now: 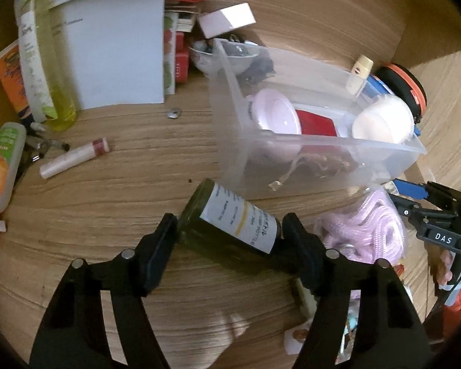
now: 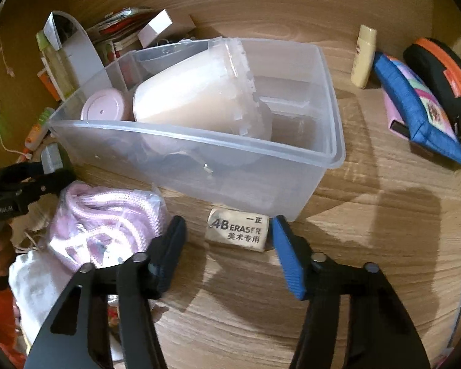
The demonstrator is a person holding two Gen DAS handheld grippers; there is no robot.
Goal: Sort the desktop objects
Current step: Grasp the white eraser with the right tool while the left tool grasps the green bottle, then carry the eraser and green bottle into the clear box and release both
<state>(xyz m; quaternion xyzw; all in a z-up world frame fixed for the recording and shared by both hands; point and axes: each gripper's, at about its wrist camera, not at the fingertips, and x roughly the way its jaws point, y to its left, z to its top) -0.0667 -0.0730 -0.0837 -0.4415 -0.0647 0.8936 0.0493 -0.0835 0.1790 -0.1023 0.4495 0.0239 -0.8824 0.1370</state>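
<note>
While the left tool (image 1: 230,230) clamps the bottle (image 1: 230,224), the eraser (image 2: 237,230) lies between the right tool's (image 2: 227,233) parted fingers

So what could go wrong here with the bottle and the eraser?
1. The dark glass bottle lies tilted between the left gripper jaws, caught end to end; it might pivot or slip out when lifted.
2. The eraser sits close against the clear plastic bin, so the right gripper could bump the bin wall.
</note>
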